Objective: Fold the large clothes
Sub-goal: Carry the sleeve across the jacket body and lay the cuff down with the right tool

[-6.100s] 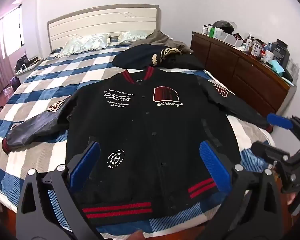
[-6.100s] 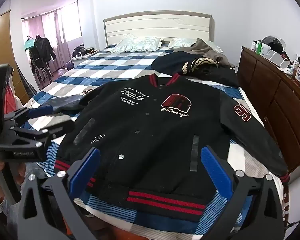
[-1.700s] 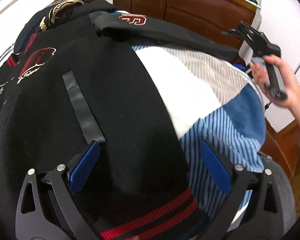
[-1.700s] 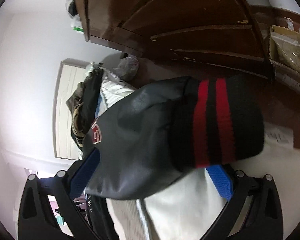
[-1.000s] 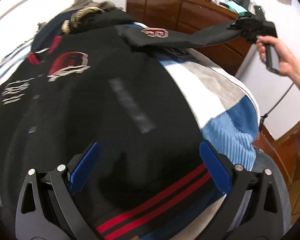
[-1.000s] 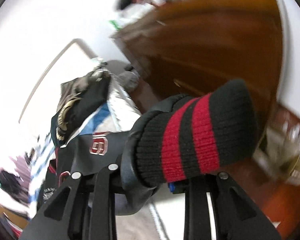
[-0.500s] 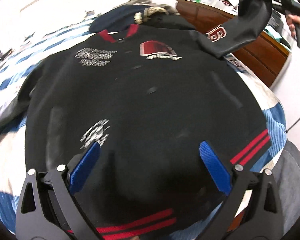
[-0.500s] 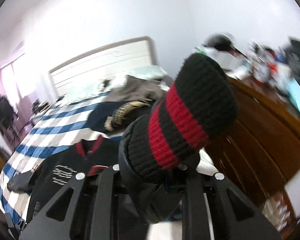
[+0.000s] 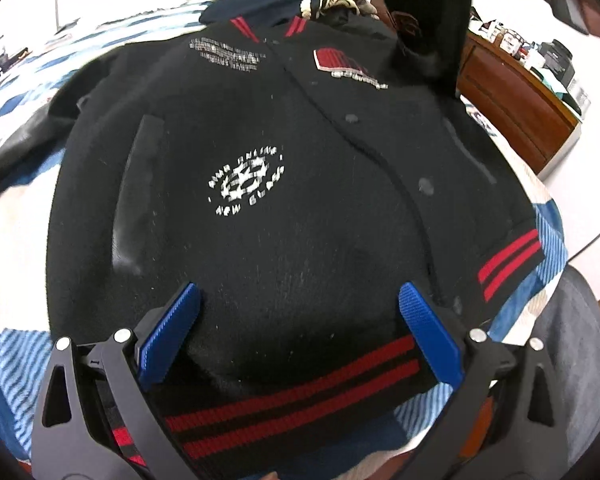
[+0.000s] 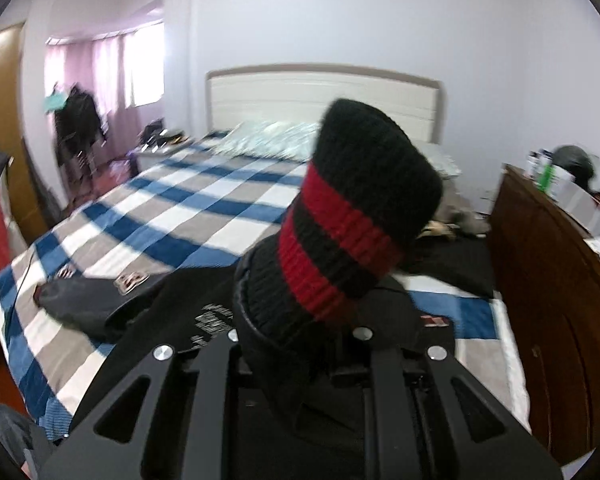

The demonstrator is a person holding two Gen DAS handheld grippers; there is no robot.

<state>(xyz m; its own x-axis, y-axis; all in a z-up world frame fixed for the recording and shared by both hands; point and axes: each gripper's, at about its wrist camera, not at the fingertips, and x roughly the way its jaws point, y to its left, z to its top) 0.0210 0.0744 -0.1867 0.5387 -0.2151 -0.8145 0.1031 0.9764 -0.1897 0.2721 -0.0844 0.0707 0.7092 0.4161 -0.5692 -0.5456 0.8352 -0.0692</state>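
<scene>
A black varsity jacket (image 9: 300, 200) lies front-up on the bed, its red-striped hem (image 9: 300, 400) nearest me. My left gripper (image 9: 300, 300) hovers open just above the hem, blue pads (image 9: 172, 336) wide apart, nothing between them. My right gripper (image 10: 300, 344) is shut on the jacket's right sleeve, just below the red-and-black knit cuff (image 10: 356, 232), which sticks up and hides the fingertips. In the left wrist view that sleeve (image 9: 424, 8) hangs raised over the jacket's right shoulder. The other sleeve (image 10: 84, 304) lies flat on the bed.
The bed has a blue, white and grey checked cover (image 10: 160, 216) with pillows (image 10: 268, 140) at the headboard. A pile of dark clothes (image 10: 452, 264) lies beyond the jacket's collar. A brown dresser (image 10: 548, 288) with clutter on top stands close on the right.
My right gripper closed on the sleeve end beside the dresser, lifted it and swung it in over the jacket. My left gripper slid left along the hem, staying open.
</scene>
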